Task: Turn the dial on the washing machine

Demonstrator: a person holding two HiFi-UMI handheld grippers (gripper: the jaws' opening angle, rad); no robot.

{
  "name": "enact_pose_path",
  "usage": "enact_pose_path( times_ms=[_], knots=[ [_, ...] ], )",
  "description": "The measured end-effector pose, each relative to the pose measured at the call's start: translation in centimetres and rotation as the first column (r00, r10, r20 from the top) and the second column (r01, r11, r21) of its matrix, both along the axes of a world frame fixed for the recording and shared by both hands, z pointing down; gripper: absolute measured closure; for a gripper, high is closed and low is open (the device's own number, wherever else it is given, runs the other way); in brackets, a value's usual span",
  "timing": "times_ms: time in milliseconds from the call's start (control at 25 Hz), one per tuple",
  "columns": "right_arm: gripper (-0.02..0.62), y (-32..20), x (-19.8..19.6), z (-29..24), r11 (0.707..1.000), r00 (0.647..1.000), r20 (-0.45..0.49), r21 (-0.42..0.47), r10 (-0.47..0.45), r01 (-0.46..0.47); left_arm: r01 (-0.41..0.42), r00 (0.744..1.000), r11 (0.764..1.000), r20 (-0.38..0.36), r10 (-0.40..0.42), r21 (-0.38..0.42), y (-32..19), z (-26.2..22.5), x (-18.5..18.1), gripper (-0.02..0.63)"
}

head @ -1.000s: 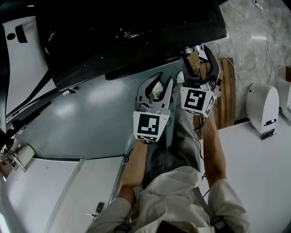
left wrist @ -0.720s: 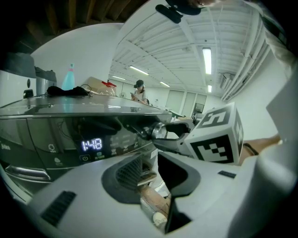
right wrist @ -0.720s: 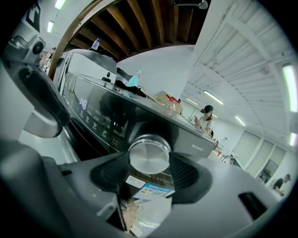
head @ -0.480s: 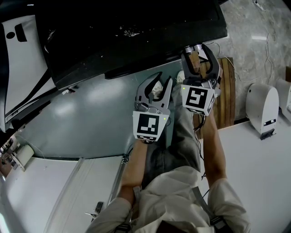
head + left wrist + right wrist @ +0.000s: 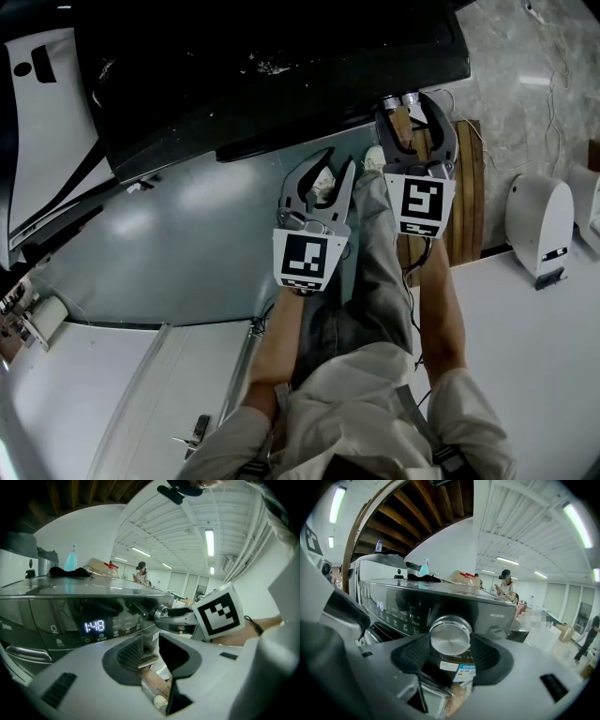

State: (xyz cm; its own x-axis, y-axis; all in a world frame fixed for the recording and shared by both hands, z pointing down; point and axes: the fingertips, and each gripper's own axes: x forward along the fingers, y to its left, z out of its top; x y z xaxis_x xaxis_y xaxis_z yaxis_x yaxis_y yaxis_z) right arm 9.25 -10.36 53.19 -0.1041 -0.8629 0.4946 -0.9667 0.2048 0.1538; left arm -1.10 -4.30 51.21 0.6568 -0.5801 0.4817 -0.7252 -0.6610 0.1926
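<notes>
Washing machine top is carrying blue bottle and dark cloth. Machine front below panel is getting cut off in all views. Dial is sitting at right end of control panel; display is glowing 1:48. Panel labels are reading too small. My right gripper is reaching forward, pads pressing dial on both sides, clamped on it. My left gripper is hovering just beside on left, jaws standing narrowly apart, gripping nothing.
</notes>
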Motion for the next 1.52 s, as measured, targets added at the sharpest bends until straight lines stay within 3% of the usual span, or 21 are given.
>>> enact_pose_path(
  times_ms=[760,1520],
  knots=[
    [0.324,0.1,0.31,0.19,0.999,0.974,0.224,-0.035,0.038,-0.03,0.002,1.0,1.0,-0.004,-0.002,0.0,-0.03,-0.01,-0.05,0.495],
    [0.324,0.15,0.48,0.31,0.997,0.907,0.415,-0.064,0.064,-0.041,-0.003,1.0,1.0,-0.006,0.003,0.005,-0.1,-0.26,0.37,0.495]
  ],
)
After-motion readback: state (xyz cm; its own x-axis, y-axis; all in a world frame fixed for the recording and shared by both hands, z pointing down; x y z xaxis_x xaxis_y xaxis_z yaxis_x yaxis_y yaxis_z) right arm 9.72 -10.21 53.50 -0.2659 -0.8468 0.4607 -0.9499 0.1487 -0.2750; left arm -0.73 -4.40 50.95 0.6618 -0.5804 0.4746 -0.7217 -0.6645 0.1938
